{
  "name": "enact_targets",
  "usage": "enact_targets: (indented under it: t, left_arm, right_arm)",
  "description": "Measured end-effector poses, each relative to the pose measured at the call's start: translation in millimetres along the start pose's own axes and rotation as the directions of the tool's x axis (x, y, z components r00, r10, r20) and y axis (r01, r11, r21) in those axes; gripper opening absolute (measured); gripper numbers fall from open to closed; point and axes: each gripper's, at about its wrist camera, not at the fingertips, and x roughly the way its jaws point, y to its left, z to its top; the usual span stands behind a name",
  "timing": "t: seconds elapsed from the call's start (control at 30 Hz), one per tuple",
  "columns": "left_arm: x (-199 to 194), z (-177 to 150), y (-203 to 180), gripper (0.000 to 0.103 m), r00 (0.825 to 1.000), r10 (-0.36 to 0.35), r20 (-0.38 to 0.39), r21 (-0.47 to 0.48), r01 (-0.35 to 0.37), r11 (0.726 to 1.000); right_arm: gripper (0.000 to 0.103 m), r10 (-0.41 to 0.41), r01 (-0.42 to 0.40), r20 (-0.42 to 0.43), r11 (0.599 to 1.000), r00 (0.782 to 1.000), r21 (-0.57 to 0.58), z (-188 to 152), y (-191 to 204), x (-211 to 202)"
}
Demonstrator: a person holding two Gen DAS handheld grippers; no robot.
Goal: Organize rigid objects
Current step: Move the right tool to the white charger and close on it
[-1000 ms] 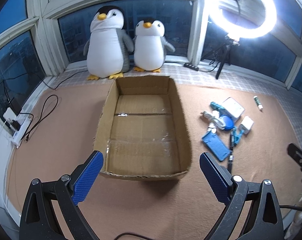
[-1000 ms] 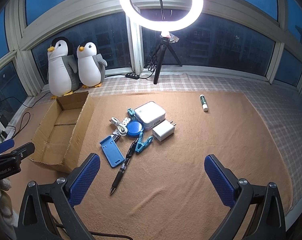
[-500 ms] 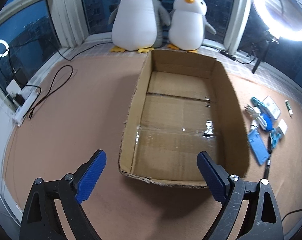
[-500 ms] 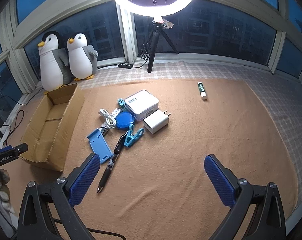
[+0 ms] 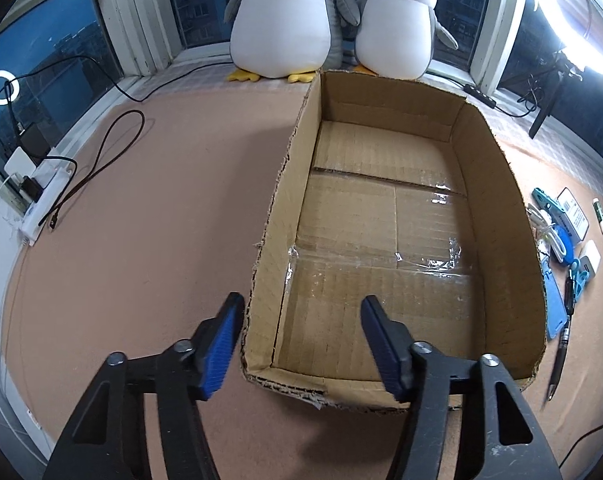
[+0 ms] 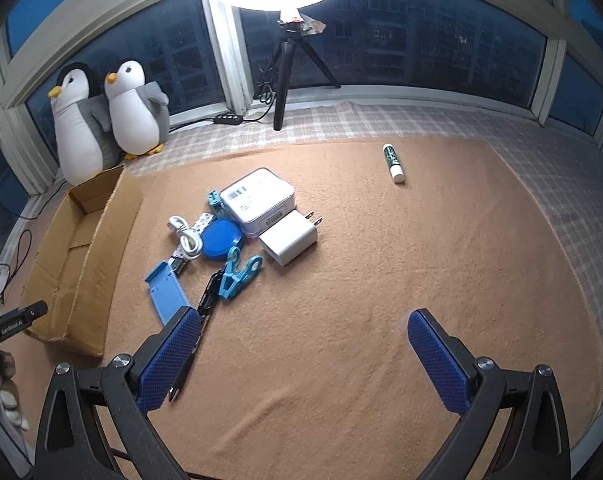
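Cardboard box (image 5: 285, 208) across the centre of the left wrist view: open-topped, nothing inside, tape glinting on its floor. Left tongs (image 5: 301, 302) low in frame, jaws just now closing in, narrowed but not shut, straddling the box's near-left corner wall. Left pad just outside that wall, right pad over the box floor, neither seen pressing.

Right tongs (image 6: 304, 317) spread wide above bare tan mat (image 6: 381, 280), gripping nothing. Pen (image 6: 207, 300) partly hidden under the left-hand finger in that view.

Task's things heaped left of centre in the right wrist view, near the box:
- white tin (image 6: 257, 200)
- white charger (image 6: 288, 242)
- round blue case (image 6: 220, 239)
- teal clip (image 6: 237, 274)
- blue stand (image 6: 166, 292)
- white cable (image 6: 185, 236)

Green-and-white tube (image 6: 393, 163) alone at upper right, well apart.

Likely troubles:
- Thin, ragged box wall buckling or tearing if pinched hard.
- Light empty box skidding on the mat if tugged from one corner.
- Heap tightly overlapped, so lifting one piece could well drag the cable or flip the clip.
- Pen lying flat and slim, prone to rolling off a pad.
- Tube likely to roll if nudged.

Writing: "GenRobot.AI", as best read, on the black tool at the left edge of the right wrist view. Barcode labels on the tin and print on the tube too small to read.
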Motion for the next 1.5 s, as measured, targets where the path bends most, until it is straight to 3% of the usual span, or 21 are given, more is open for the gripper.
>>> enact_targets:
  t: [0.5,0.87,1.03,1.33,1.5]
  left_arm:
    - [12.7,-3.6,2.4,0.044,0.999,0.023,-0.026,-0.004,-0.023,1.000]
    - [19.1,-7.2,2.9,0.043,0.999,0.021,-0.044,-0.005,-0.022,1.000]
    - [20.1,-8.1,1.9,0.043,0.999,0.018,-0.046,-0.016,-0.019,1.000]
    - [21.6,-8.6,1.5,0.043,0.999,0.012,-0.051,-0.029,-0.013,1.000]
    - [21.9,-8.8,1.9,0.043,0.999,0.009,-0.052,-0.033,-0.011,0.999]
  right_arm:
    - [0.102,0.061,-0.041,-0.120,0.985,0.991,0.167,44.1,-13.3,66.3]
    - [0.083,0.139,-0.063,-0.225,0.948,0.964,0.313,66.8,-28.9,116.2]
    - [0.066,0.126,-0.043,-0.268,0.955,0.955,0.295,68.2,-23.1,126.5]
    - [0.066,0.109,-0.026,-0.295,0.962,0.949,0.270,75.4,-18.1,138.5]
    - [0.065,0.065,-0.004,-0.315,0.982,0.947,0.191,79.1,-9.5,142.1]
